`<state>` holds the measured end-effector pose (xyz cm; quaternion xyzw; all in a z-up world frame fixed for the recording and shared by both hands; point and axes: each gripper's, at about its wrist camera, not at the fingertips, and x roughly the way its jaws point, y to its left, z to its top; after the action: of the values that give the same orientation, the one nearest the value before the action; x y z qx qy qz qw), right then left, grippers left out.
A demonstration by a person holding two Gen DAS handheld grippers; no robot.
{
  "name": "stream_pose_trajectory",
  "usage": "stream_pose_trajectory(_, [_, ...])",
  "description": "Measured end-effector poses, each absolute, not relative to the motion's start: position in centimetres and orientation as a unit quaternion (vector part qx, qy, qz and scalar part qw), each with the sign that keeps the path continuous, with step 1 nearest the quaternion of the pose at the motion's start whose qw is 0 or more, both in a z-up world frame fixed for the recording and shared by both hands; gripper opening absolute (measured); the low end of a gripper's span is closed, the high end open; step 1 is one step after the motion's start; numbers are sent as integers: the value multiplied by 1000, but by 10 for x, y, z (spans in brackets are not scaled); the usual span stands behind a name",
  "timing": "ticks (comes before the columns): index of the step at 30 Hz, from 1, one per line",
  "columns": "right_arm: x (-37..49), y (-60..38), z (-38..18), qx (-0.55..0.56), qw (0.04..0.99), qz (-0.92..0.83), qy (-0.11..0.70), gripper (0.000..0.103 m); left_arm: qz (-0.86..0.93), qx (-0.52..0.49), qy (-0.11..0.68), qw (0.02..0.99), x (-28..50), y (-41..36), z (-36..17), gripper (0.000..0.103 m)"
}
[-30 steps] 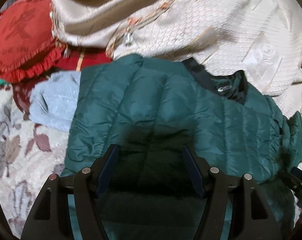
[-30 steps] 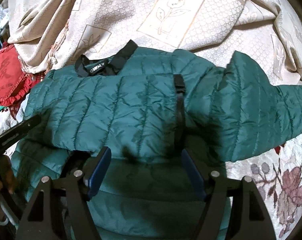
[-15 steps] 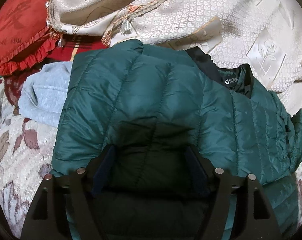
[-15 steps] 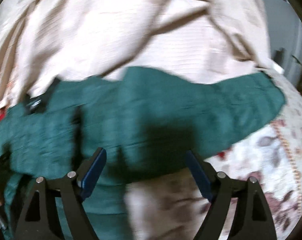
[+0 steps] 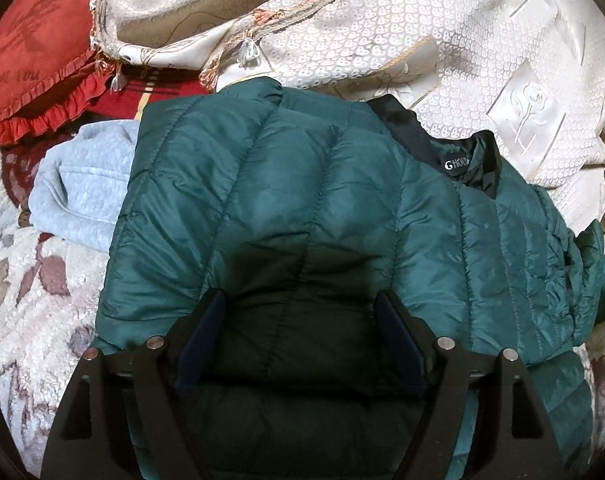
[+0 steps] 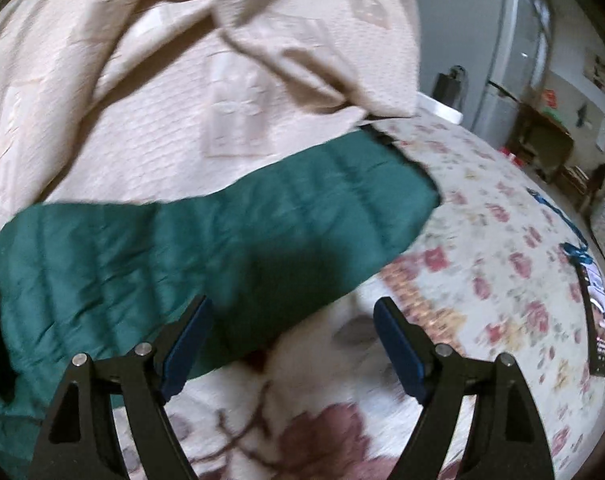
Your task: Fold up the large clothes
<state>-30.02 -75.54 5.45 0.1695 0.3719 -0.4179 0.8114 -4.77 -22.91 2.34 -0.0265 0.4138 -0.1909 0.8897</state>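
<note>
A dark green quilted puffer jacket point(image 5: 302, 208) lies on a floral bedspread point(image 5: 34, 304), its black collar with a label point(image 5: 458, 164) at the upper right. One side is folded over the body. My left gripper point(image 5: 300, 304) is open and empty, low over the jacket's middle. In the right wrist view the jacket's sleeve point(image 6: 262, 224) stretches out to the right across the bedspread point(image 6: 482, 264). My right gripper point(image 6: 292, 312) is open and empty, just before the sleeve's lower edge. That view is motion-blurred.
A cream embossed blanket point(image 5: 402, 40) is heaped behind the jacket and shows in the right wrist view point(image 6: 182, 72). A red frilled cushion point(image 5: 30, 60) and a light blue garment point(image 5: 78, 184) lie at the left. A dark flat device point(image 6: 600, 316) lies at the bed's right edge.
My right gripper has swung right, from over the jacket's body to the outstretched sleeve. My left gripper has moved slightly closer over the jacket. Both stay open.
</note>
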Motion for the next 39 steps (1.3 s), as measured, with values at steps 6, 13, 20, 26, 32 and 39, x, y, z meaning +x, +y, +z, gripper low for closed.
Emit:
stream_pose_trajectory(6, [-319,-799,57,215,802,-446,335,92,-208,-61,407,887,-47,-221,25,62])
stream_pose_trajectory(13, [-326,-853,55,266,792,-461,299,93,-218,-91,401,885,-49,-212,27,61])
stream_pose_trajectory(20, [-310,-881,40,264,780,-477,307,88,-211,-55,404,889,-57,-221,41,61])
stream_pose_trajectory(26, [-305,-863,43,233,804,-447,315,31,-203,-29,379,902,-71,-227,62,61])
stream_pose_trajectory(32, [-321,-830,74,256,846,-381,272,21,-214,-23,378,900,-85,-227,72,61])
stream_pose_trajectory(39, [-318,-768,113,228,888,-300,263,18,-212,-27,388,897,-104,-221,71,61])
